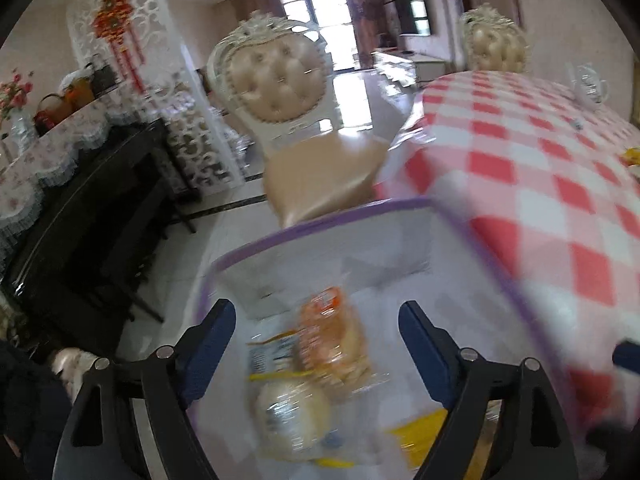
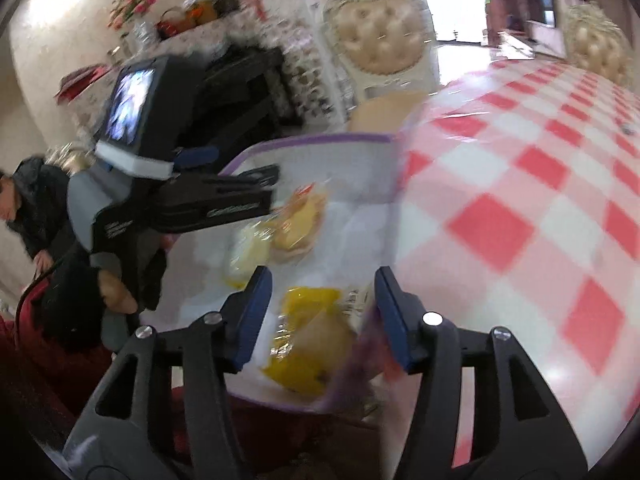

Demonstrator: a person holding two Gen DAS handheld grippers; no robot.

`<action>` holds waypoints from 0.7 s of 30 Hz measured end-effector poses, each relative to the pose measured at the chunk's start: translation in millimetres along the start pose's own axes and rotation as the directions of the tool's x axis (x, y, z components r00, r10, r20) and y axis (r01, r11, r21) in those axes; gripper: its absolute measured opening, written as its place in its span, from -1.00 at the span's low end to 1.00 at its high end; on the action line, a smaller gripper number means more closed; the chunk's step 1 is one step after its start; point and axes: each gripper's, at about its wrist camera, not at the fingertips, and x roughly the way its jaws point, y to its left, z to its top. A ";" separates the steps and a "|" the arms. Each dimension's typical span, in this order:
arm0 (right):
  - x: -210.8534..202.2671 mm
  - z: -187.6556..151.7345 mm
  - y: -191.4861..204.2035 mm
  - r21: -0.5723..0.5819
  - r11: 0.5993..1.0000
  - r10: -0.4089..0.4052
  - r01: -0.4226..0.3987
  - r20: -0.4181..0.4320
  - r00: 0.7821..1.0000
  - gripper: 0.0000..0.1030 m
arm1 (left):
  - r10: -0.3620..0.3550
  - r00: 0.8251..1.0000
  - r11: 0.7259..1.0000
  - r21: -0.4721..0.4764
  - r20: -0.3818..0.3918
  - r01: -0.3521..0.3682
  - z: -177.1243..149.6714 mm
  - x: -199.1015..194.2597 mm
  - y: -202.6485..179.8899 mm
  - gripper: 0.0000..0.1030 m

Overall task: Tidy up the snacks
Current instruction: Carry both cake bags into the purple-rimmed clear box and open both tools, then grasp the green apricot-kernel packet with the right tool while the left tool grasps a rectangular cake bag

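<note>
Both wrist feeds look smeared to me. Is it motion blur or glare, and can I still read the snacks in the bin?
Left wrist view: motion blur smears the wrapped snacks and the purple-trimmed bin; the window is blown out. Right wrist view: the yellow packet and the checked tablecloth streak too, with glare on the floor; wrappers show as colours only, labels unreadable.

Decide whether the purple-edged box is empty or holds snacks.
It holds snacks: several wrapped snacks lie on the floor of the box.
</note>
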 end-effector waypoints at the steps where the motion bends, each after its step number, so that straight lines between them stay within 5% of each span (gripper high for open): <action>1: -6.7 -0.1 -10.6 0.024 0.999 -0.027 0.027 0.016 0.999 0.14 | -0.026 1.000 1.000 0.016 0.010 0.026 5.9 -2.9 -10.4 0.64; 4: -34.5 -4.6 -50.4 0.123 0.986 -0.118 0.110 0.065 0.991 0.27 | -0.129 0.991 0.988 0.083 0.021 0.127 22.3 -10.4 -46.3 0.64; 7: -69.8 -15.1 -94.3 0.231 0.952 -0.228 0.201 0.098 0.969 0.34 | -0.279 0.960 0.949 0.147 -0.017 0.279 38.0 -15.1 -94.8 0.64; 11: -125.4 -33.9 -155.4 0.383 0.872 -0.371 0.305 0.111 0.922 0.38 | -0.506 0.855 0.835 0.184 -0.109 0.518 57.6 -23.2 -175.9 0.64; 13: -150.4 -45.9 -182.2 0.460 0.821 -0.431 0.339 0.110 0.896 0.41 | -0.565 0.814 0.788 0.207 -0.132 0.580 64.6 -27.0 -216.0 0.64; 16: -186.8 -63.2 -228.4 0.578 0.726 -0.516 0.373 0.100 0.851 0.46 | -0.599 0.792 0.759 0.231 -0.122 0.609 76.4 -29.4 -270.7 0.64; 21: -205.6 -50.4 -288.7 0.636 0.661 -0.569 0.398 0.079 0.819 0.54 | -0.609 0.780 0.757 0.190 -0.145 0.626 86.1 -21.8 -311.2 0.64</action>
